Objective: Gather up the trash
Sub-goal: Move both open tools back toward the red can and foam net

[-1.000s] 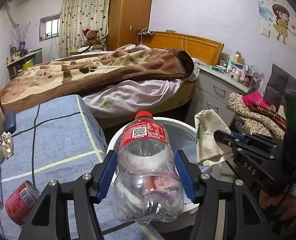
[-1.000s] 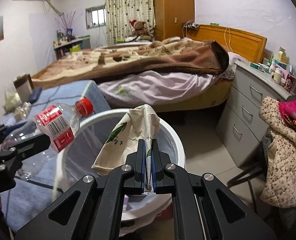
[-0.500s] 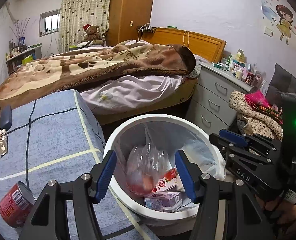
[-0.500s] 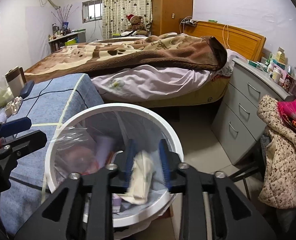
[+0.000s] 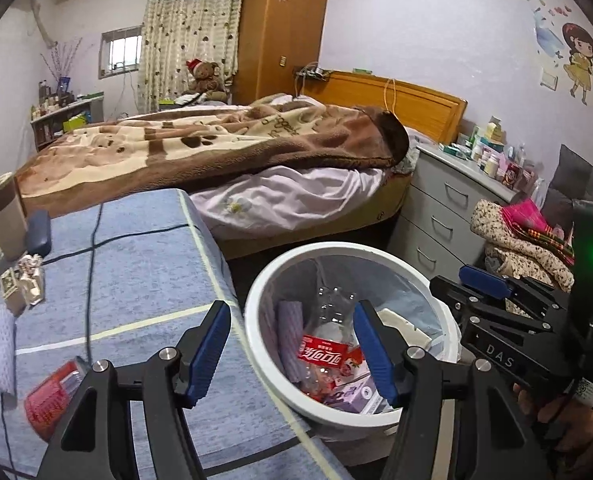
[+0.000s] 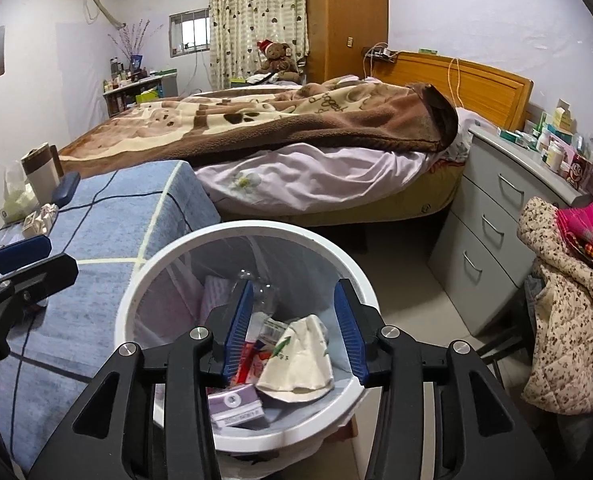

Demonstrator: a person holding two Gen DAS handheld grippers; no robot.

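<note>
Right wrist view: the bin (image 6: 252, 438) holds a clear bottle (image 6: 262, 300), a crumpled paper bag (image 6: 296, 364) and small cartons, so two pieces are dropped. The right gripper (image 6: 292, 332) has just been opening, fingers apart over the bin, nothing between them. The left gripper (image 5: 292, 350) is half open and empty. Beside the bin, a red can (image 5: 50, 400) and scraps (image 5: 24, 284) still wait on the tabletop (image 5: 136, 280).

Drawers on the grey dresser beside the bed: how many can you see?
3, stacked on the grey dresser: top, middle, bottom. The hanging jacket may hide more.
</note>
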